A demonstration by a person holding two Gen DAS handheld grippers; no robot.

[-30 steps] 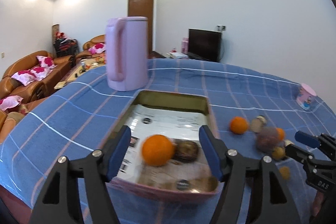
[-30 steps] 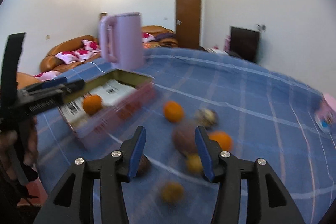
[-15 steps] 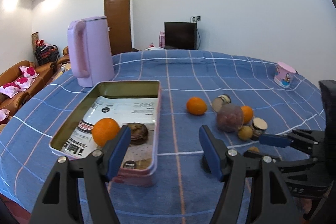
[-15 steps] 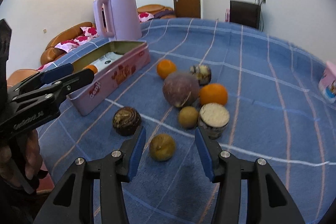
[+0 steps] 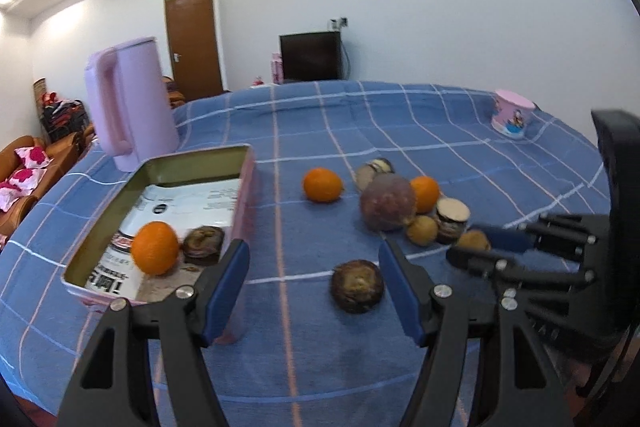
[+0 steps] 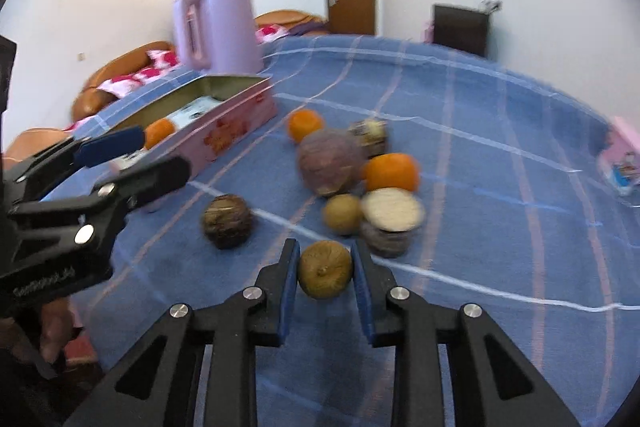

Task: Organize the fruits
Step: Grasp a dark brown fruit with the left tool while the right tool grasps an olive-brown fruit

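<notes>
A pink tin box (image 5: 244, 195) on the blue checked cloth holds an orange (image 5: 155, 247) and a dark brown fruit (image 5: 203, 244). My left gripper (image 5: 314, 287) is open and empty, with a dark round fruit (image 5: 357, 285) on the cloth between its fingers. My right gripper (image 6: 325, 273) is shut on a small yellow-brown fruit (image 6: 325, 269) at cloth level. Behind it lie a big purple fruit (image 6: 330, 162), two oranges (image 6: 391, 171), a small brown fruit (image 6: 343, 213) and a cut fruit (image 6: 392, 217). The dark fruit (image 6: 227, 221) lies to the left.
A tall pink kettle (image 5: 130, 109) stands behind the box. A pink cup (image 5: 512, 113) stands at the far right of the table. Sofas with cushions (image 5: 24, 163) lie beyond the table's left edge. The table's near edge runs just below the grippers.
My left gripper swung right from over the box to the dark fruit on the cloth. My right gripper moved forward and closed on the small yellow-brown fruit.
</notes>
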